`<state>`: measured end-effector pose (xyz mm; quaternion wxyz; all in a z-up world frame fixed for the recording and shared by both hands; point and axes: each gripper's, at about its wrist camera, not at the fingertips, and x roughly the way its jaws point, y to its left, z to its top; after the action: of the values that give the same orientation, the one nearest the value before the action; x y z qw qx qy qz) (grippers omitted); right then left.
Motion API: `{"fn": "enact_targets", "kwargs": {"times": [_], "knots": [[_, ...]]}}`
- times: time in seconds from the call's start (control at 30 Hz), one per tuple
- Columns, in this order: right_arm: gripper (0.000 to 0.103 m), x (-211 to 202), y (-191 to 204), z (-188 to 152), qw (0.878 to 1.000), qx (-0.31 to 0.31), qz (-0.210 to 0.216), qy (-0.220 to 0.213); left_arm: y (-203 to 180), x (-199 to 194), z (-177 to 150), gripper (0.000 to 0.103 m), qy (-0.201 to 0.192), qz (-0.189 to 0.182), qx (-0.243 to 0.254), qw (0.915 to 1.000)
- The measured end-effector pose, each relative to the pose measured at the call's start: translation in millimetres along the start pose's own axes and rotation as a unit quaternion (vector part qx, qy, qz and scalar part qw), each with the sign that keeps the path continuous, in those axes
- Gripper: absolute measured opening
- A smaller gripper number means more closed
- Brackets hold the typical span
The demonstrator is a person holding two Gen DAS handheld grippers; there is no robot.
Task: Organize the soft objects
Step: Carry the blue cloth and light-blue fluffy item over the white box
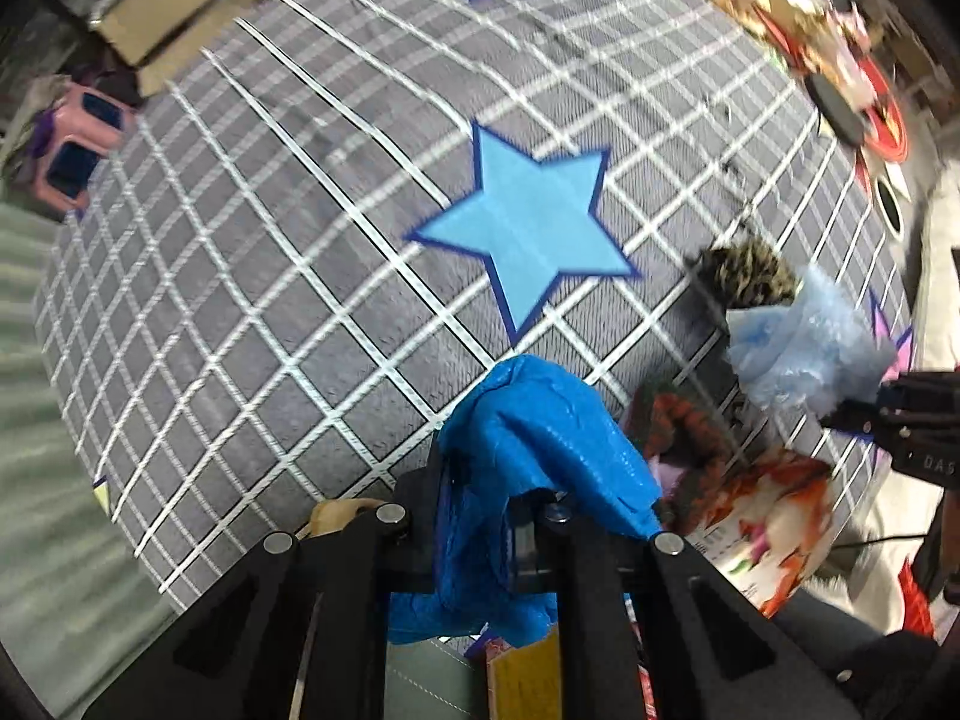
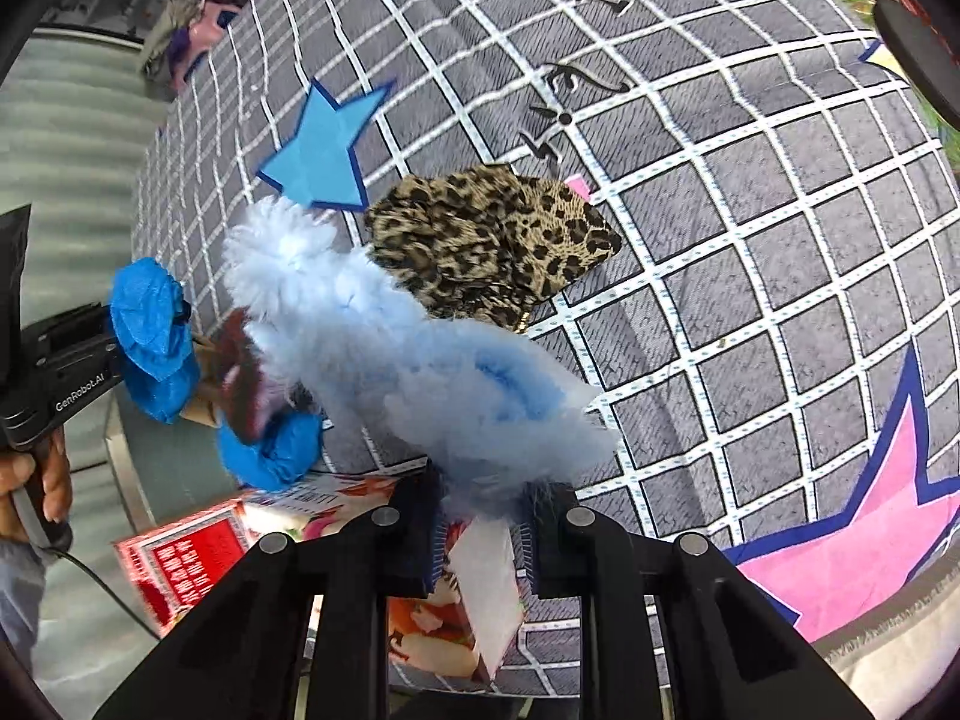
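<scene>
My left gripper [image 1: 480, 516] is shut on a crinkly bright-blue cover [image 1: 540, 438], which drapes over its fingers above the mat. From the right wrist, that same gripper [image 2: 102, 354] shows at the left with the blue cover [image 2: 153, 342] bunched in it. My right gripper [image 2: 486, 510] is shut on a fluffy pale-blue piece [image 2: 420, 360] that hangs off the mat, also seen as the pale-blue piece [image 1: 810, 348]. A leopard-print cloth [image 2: 498, 240] lies on the mat behind it. A second blue cover [image 2: 270, 450] and a red-brown furry item [image 2: 240, 378] sit by a printed box [image 2: 198, 558].
A grey grid-patterned mat [image 1: 270, 300] with a blue star [image 1: 528, 228] and a pink star [image 2: 852, 528] covers the floor. A pink stool [image 1: 78, 144] and a cardboard box [image 1: 162, 6] stand at the far left edge. Toys and clutter [image 1: 828, 48] crowd the far right.
</scene>
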<state>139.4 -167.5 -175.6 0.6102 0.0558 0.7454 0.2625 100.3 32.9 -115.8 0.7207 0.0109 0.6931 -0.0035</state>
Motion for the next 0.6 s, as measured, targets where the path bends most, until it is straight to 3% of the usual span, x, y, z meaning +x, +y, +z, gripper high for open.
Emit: {"fn": "enact_targets", "kwargs": {"times": [0.2, 0.33, 0.37, 0.6], "knots": [[0.021, -23, -3, -8, 1.000, 0.014, 0.017, -0.022, -6, -43, -14, 0.015, -0.049, -0.009, -0.011, 0.9987], [0.021, -36, -6, -17, 0.999, 0.023, 0.027, -0.038, -28, -42, -23, 0.015, -0.071, -0.030, -0.025, 0.9967], [0.021, -39, -9, -16, 0.998, 0.026, 0.029, -0.041, -36, -25, -20, 0.015, -0.074, -0.032, -0.025, 0.9964], [0.021, -54, -20, -42, 0.997, 0.043, 0.020, -0.053, -91, -32, -50, 0.015, -0.089, -0.054, -0.006, 0.9946]]}}
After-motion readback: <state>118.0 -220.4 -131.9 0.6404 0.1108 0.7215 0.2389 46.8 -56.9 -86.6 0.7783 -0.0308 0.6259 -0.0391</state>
